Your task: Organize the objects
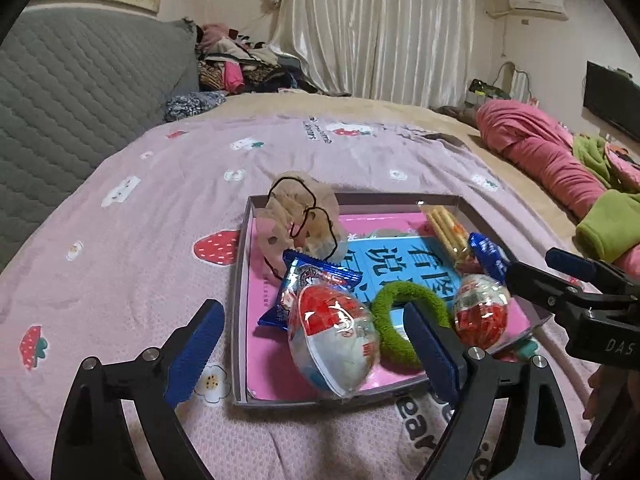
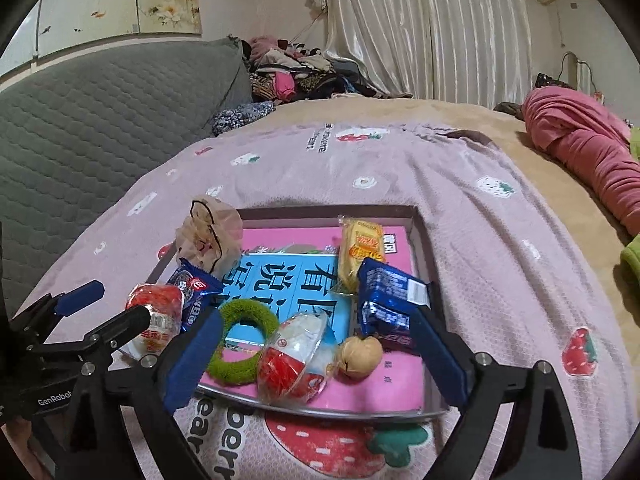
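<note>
A shallow grey box [image 1: 239, 280] [image 2: 420, 240] with a pink and blue book as its floor lies on the bed. In it are two red-and-white toy eggs [image 1: 332, 344] [image 2: 294, 356], a green hair ring [image 1: 400, 320] [image 2: 244, 344], blue snack packs [image 1: 316, 280] [image 2: 390, 304], a yellow biscuit pack [image 2: 360, 252], a walnut [image 2: 359, 356] and a beige scrunchie [image 1: 304, 216] [image 2: 210, 232]. My left gripper [image 1: 316, 352] is open around the near egg, not touching it. My right gripper [image 2: 316, 356] is open over the box's near edge, empty.
The bed has a pink strawberry-print blanket [image 1: 140, 240] [image 2: 500, 260]. A grey quilted headboard [image 1: 80, 92] is at the left. Pink and green clothes [image 1: 560, 160] lie at the right. A clothes pile [image 2: 300, 72] sits at the far end by the curtain.
</note>
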The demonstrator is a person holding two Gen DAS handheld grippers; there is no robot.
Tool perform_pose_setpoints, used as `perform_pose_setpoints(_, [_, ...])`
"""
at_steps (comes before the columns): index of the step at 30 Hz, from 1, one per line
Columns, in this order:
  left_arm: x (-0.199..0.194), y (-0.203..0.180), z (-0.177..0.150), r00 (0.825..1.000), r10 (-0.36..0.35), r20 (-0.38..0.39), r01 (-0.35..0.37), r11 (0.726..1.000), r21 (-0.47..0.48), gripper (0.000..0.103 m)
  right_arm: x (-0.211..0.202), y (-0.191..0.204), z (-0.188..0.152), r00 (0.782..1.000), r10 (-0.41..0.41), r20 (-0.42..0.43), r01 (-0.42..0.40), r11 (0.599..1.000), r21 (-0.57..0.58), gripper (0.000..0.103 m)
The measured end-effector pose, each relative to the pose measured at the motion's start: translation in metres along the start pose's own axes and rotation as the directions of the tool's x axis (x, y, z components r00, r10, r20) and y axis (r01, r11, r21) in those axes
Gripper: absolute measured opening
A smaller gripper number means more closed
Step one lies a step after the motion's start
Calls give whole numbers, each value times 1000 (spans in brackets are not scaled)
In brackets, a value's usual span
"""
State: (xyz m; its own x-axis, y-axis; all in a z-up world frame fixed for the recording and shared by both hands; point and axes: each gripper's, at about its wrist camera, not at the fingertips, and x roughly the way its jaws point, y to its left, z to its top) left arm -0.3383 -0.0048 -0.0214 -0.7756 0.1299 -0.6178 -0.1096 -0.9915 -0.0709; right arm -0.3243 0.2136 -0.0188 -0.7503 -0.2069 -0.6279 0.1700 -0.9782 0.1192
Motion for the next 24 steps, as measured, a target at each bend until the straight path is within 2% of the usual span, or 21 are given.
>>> perform_pose_setpoints(5, [-18,-2,-1,1000,18,2,-18,1000,-6,92,-20,0,-2,1000,-11,10,11,1000,-7,100])
perform_pose_setpoints(11, [-39,-8,-6,999,38,-2,-38,999,12,92,-43,5,-6,1000,-20,-4,20,999,-30,102])
perform_pose_setpoints(24, [-107,-15,3,999,11,37,-11,1000,-10,93,-107,17,2,998,-45,32,47,997,-55,102])
